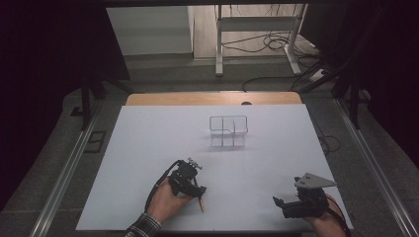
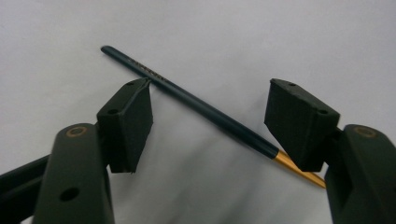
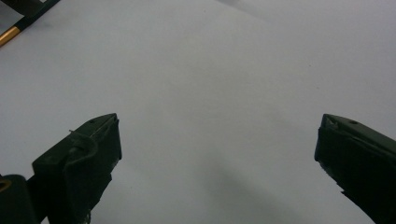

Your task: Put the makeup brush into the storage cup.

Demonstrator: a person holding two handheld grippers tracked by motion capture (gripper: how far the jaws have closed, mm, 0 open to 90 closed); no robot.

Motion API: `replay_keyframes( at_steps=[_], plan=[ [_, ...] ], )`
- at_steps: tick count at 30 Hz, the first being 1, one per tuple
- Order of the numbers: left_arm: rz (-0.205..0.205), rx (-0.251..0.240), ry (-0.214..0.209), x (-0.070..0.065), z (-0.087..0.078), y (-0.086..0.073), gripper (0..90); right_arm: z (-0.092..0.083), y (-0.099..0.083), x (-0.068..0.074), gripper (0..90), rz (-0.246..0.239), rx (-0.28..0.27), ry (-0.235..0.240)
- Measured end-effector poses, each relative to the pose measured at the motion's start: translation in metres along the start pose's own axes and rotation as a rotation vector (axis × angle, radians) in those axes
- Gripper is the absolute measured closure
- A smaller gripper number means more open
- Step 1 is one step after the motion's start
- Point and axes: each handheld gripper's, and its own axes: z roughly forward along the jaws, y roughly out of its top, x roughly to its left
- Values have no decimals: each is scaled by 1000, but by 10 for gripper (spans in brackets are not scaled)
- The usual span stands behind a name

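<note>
1. Two hand-held grippers work over the white tabletop point(image 1: 148, 148); the left hand-held gripper point(image 2: 210, 119) hangs low over a slim dark-blue brush point(image 2: 196, 105) with a gold ferrule, its jaws spread wide apart with nothing between the pads.
2. The brush lies flat on the tabletop near the front edge, running slantwise across the gap between the jaws, its gold end passing under the right-hand pad in the left gripper view. In the high view the gold end point(image 1: 200, 205) pokes out just below the left hand-held gripper point(image 1: 190, 180).
3. The right hand-held gripper point(image 1: 281, 203) rests well apart on the right side, jaws open on bare tabletop, holding nothing.
4. A clear divided organiser point(image 1: 228, 131) stands farther back near the middle, well away from the brush; it looks like the likely destination.
5. Risk one, in my judgement: the handle lies at a slant to the jaws, so closing now may spin or roll the brush instead of pinching it squarely.
6. Risk two: the handle is thin and flat on the surface, so pads that close too high could pass over it, or scrape the tabletop if too low.
7. Risk three: a grip near one end would leave the long brush drooping, making it awkward to drop into a narrow compartment.
</note>
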Motion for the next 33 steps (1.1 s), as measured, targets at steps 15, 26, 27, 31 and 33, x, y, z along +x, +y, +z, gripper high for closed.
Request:
replay_keyframes(
  at_steps=[15,26,27,31,33],
  plan=[
    [15,61,69,-1,0,-1,588,0,0,0,7,-3,3,1],
    [48,77,45,2,-2,-1,841,0,0,0,9,-8,5,5],
    [50,76,45,2,-2,-2,841,1,0,0,9,-8,5,5],
    [51,60,46,3,-3,-2,841,1,0,0,10,-8,7,7],
    [50,51,40,3,-4,-2,841,1,0,0,10,-8,7,7]
  ],
)
